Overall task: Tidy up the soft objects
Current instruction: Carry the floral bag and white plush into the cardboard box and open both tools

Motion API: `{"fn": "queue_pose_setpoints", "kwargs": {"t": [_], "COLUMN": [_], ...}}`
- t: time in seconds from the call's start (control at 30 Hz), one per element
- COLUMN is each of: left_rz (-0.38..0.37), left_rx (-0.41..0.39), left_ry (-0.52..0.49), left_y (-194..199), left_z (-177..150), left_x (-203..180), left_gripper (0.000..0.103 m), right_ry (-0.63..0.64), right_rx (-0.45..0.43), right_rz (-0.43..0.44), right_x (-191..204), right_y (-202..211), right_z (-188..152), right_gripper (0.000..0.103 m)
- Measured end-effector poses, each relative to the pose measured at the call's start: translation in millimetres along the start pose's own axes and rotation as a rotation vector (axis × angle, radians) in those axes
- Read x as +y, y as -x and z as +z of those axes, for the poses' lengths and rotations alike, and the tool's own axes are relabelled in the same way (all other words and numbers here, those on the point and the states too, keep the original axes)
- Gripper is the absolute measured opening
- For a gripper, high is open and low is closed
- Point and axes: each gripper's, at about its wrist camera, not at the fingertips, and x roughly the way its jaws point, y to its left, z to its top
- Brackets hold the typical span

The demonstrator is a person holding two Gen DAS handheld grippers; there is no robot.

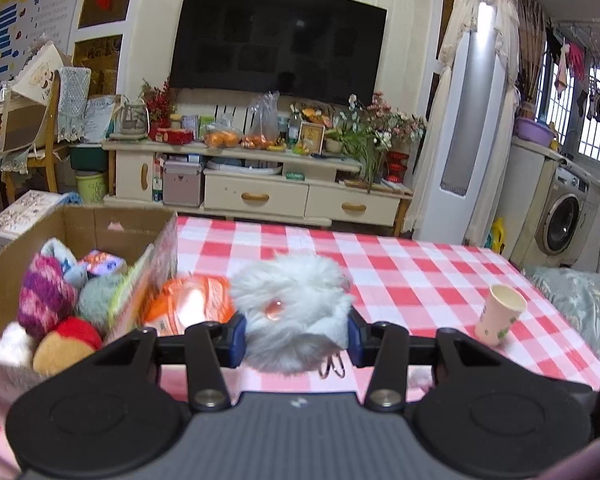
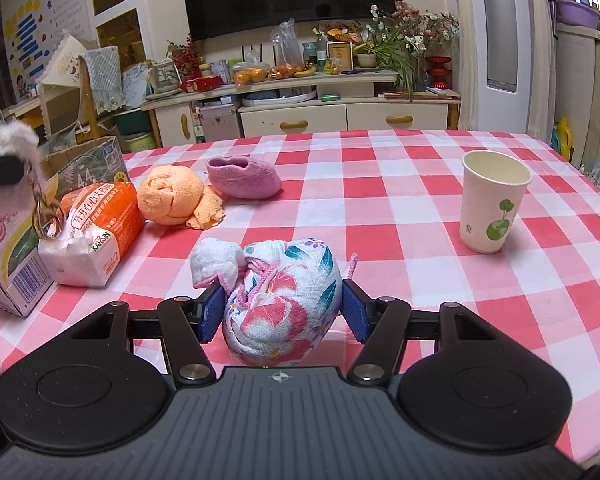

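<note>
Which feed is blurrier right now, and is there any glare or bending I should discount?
Left wrist view: motion-smeared, the grey furry toy and orange pack soft-edged; window bright at right; walls bow from fisheye. Right wrist view: sharp, even light, floral cloth bundle and paper cup crisp; checks curve at the table's edges.

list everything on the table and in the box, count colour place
fluffy grey pompom keyring: 1, grey, held above table
cardboard box: 1, brown, table's left, holding soft toys
orange tissue pack: 1, beside box
rolled orange towel: 1, mid table
pink knitted bootie: 1, behind towel
floral cloth pouch: 1, white-pink, near edge
paper cup: 1, white, right, upright
left gripper: shut on keyring
right gripper: around pouch, grip unclear
</note>
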Motion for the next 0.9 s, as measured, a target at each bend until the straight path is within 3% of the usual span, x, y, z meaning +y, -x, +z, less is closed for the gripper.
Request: {"fn": "queue_pose_setpoints", "kwargs": {"t": [0.2,0.4,0.67,0.9], "left_rz": [0.004,0.038,0.129,0.213], "left_rx": [-0.035,-0.058,-0.072,-0.043], "left_ry": [0.033,0.049,0.113,0.188], "left_y": [-18,-38,-62,-86], "left_z": [23,42,63,72], "left_x": [27,54,107,152], "left_gripper": [0.046,0.046,0.046,0.046], "right_ry": [0.026,0.027,0.117,0.178], "right_rx": [-0.003,-0.033,-0.091,-0.079], "right_rz": [0.000,0.051,0.185,0.302], "right_x": [15,43,119,186], "right_y": [-9,-26,-56,-103], "right_z": [20,61,127,160], "right_gripper": [0.076,0.076,0.076,0.076]}}
